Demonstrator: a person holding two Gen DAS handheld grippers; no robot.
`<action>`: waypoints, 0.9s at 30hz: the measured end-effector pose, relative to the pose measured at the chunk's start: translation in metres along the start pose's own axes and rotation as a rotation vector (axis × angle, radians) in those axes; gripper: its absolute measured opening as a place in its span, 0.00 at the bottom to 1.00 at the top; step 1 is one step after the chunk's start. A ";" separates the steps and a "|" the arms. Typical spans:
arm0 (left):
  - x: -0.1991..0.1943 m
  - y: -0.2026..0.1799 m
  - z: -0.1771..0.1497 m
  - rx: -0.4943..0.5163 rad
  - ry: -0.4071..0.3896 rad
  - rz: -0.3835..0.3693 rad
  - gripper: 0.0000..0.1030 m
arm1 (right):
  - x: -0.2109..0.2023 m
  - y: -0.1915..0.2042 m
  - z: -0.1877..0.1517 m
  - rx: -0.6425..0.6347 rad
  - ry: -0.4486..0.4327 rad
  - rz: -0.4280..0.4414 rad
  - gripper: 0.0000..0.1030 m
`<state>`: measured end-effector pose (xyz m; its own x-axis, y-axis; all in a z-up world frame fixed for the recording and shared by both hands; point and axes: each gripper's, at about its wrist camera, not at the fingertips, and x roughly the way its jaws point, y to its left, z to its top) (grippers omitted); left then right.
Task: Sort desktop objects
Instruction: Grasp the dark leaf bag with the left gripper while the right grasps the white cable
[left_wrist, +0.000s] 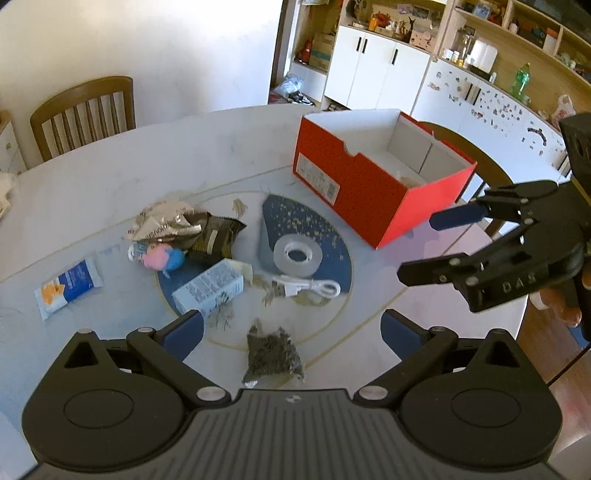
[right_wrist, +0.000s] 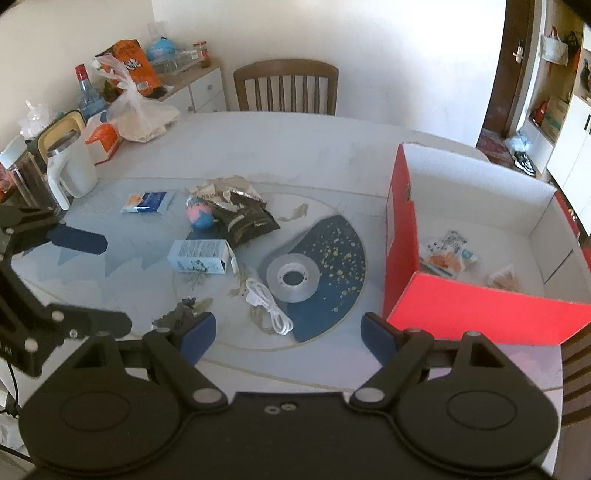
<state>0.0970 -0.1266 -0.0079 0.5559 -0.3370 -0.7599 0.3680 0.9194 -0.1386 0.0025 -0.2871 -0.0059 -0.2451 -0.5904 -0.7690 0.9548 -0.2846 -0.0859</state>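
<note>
An open red shoe box (left_wrist: 369, 192) (right_wrist: 480, 314) stands at the table's right; a small printed packet (right_wrist: 447, 254) and a crumpled scrap (right_wrist: 502, 278) lie inside. Mid-table lie a clear tape roll (left_wrist: 298, 256) (right_wrist: 293, 277), a white USB cable (left_wrist: 314, 287) (right_wrist: 269, 306), a light blue carton (left_wrist: 210, 290) (right_wrist: 199, 254), a pink-and-blue toy (left_wrist: 162, 257) (right_wrist: 201, 216), crumpled wrappers (left_wrist: 216, 236) (right_wrist: 247, 218), a blue-white packet (left_wrist: 68, 288) (right_wrist: 147, 202) and a dark grey scrap (left_wrist: 271, 354) (right_wrist: 177, 314). My left gripper (left_wrist: 291, 332) (right_wrist: 116, 284) hovers open above the scrap. My right gripper (right_wrist: 288, 332) (left_wrist: 417, 246) hangs open and holds nothing beside the box's near corner.
A white mug (right_wrist: 72, 173), a dark jar (right_wrist: 26, 177), a plastic bag (right_wrist: 140, 118) and an orange carton (right_wrist: 105, 142) crowd the table's far left. A wooden chair (left_wrist: 83, 110) (right_wrist: 286, 88) stands behind the table. White cabinets (left_wrist: 373, 70) and shelves line the room's right side.
</note>
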 end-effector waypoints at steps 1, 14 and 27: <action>0.001 0.000 -0.002 0.003 0.003 -0.001 1.00 | 0.002 0.002 0.000 0.002 0.003 0.002 0.83; 0.029 0.008 -0.027 0.001 0.045 0.039 0.99 | 0.037 0.013 -0.002 0.011 0.022 0.022 0.83; 0.048 0.015 -0.039 -0.067 0.034 0.043 0.99 | 0.069 0.012 0.000 0.036 0.053 0.031 0.82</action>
<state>0.1006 -0.1208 -0.0715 0.5441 -0.2912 -0.7869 0.2930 0.9447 -0.1470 -0.0034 -0.3318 -0.0601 -0.2049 -0.5587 -0.8037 0.9549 -0.2944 -0.0388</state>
